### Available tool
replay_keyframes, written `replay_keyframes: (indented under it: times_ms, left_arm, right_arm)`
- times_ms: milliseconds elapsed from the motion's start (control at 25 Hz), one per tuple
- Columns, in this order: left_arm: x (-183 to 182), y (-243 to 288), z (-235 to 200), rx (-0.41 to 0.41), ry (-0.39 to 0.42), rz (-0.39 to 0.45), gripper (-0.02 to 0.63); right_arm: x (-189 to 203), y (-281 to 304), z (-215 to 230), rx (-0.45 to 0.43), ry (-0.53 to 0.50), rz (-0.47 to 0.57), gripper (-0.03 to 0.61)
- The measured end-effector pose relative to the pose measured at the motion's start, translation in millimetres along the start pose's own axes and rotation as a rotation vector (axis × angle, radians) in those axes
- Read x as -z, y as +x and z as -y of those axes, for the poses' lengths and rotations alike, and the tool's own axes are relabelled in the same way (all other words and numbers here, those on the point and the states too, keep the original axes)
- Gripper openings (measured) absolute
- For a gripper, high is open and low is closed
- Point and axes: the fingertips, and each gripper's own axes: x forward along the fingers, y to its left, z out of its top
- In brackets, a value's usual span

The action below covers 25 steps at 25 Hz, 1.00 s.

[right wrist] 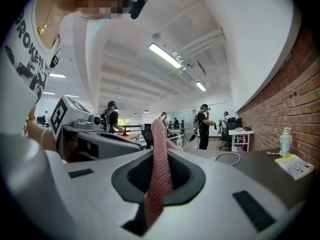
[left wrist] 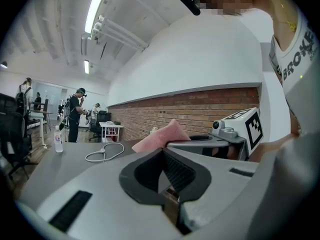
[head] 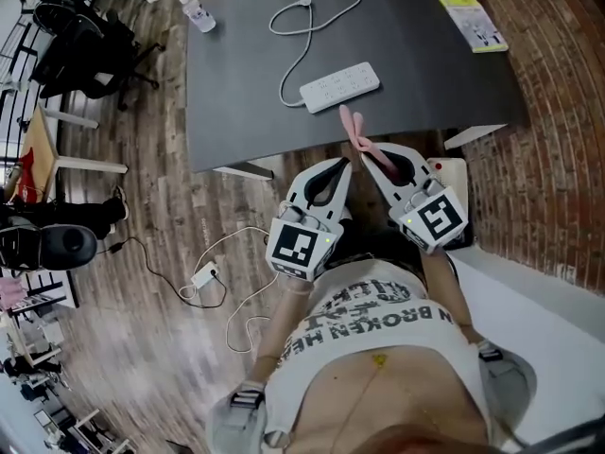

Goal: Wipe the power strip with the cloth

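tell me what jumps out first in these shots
The pink cloth stands out, pinched in the right gripper by the near edge of the dark table. Just beyond it on the table lies the white power strip. The left gripper is shut and empty beside the right.

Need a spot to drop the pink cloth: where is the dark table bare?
The dark table is bare on its left, between the clear plastic bottle and the white cable loop, down to the near edge. Another bare patch lies right of the white power strip, this side of the yellow-green booklet. The middle is crowded by cable and strip.
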Motion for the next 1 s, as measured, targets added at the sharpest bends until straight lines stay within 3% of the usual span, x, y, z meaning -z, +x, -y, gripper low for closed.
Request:
replay_keyframes:
  times_ms: [400, 1000]
  left_arm:
    - [5, 19, -55, -0.091, -0.048, -0.016, 0.008]
    - [-27, 121, -138, -0.207, -0.049, -0.028, 0.008]
  right_arm:
    - [2, 55, 27, -0.080, 0.003, -0.020, 0.017]
    - [-24, 138, 124, -0.256, -0.017, -0.014, 0.017]
